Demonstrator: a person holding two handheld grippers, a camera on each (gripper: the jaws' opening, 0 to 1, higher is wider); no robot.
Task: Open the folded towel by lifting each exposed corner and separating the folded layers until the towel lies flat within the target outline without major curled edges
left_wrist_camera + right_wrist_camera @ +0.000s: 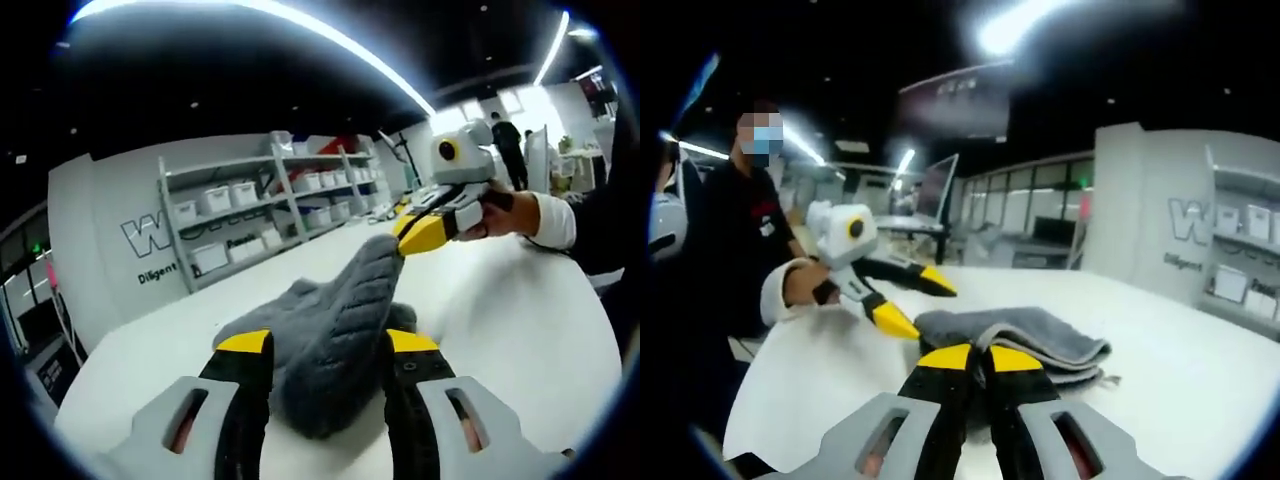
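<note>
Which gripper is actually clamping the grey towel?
The right gripper, jaws shut on the grey quilted towel at its lifted corner; the left gripper straddles it, jaws open.

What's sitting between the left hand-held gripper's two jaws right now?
In the left gripper view, the grey towel bulges between the open jaws of the left hand-held gripper, while the right hand-held gripper pinches its raised corner.

A white table [520, 330] stands in a big, dim room. Behind it, metal shelves [270, 205] hold white bins against a pale wall [100, 240] with lettering — partly unreadable. Long ceiling lights [330, 40] glow overhead; glass partitions [1025, 215], perhaps offices, lie further back.
</note>
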